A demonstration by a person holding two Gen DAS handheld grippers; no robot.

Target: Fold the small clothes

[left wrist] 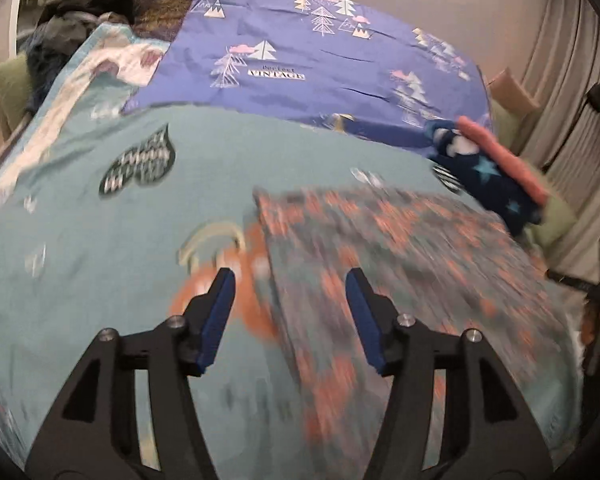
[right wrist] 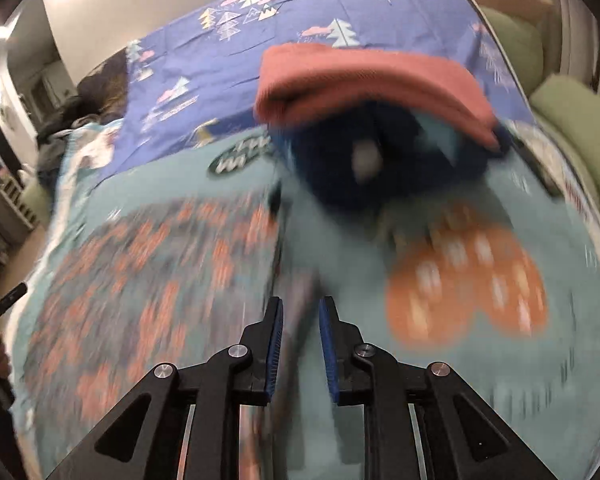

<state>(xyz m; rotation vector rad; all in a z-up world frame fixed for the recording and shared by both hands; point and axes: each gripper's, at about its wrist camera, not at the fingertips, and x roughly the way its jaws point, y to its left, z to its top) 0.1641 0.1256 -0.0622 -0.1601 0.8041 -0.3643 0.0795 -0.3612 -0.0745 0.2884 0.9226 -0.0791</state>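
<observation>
Left wrist view: we see the left gripper [left wrist: 290,280] with its fingers spread and nothing between them; below and just right of it lies a patterned garment [left wrist: 400,264], teal-grey with orange marks, flat on the teal bedspread [left wrist: 100,240] and with a straight left edge that runs down between the fingers; the picture is blurred here, so we cannot tell whether either pad touches the cloth; at the far right of the bed sits a stack of folded clothes [left wrist: 496,168], dark blue below and salmon pink on top; a heap of dark clothes [left wrist: 72,28] lies at the far left corner, apparently unfolded.

Right wrist view: we see the right gripper [right wrist: 300,312] with its fingers parted only narrowly, and we see no cloth pinched in the gap; the patterned garment [right wrist: 152,272] lies just to its left, its right edge near the left finger; the stack [right wrist: 376,112] sits beyond the fingertips.

We judge the task partly done: some pieces are stacked, this garment looks laid down in a flat fold, and the far heap remains.
</observation>
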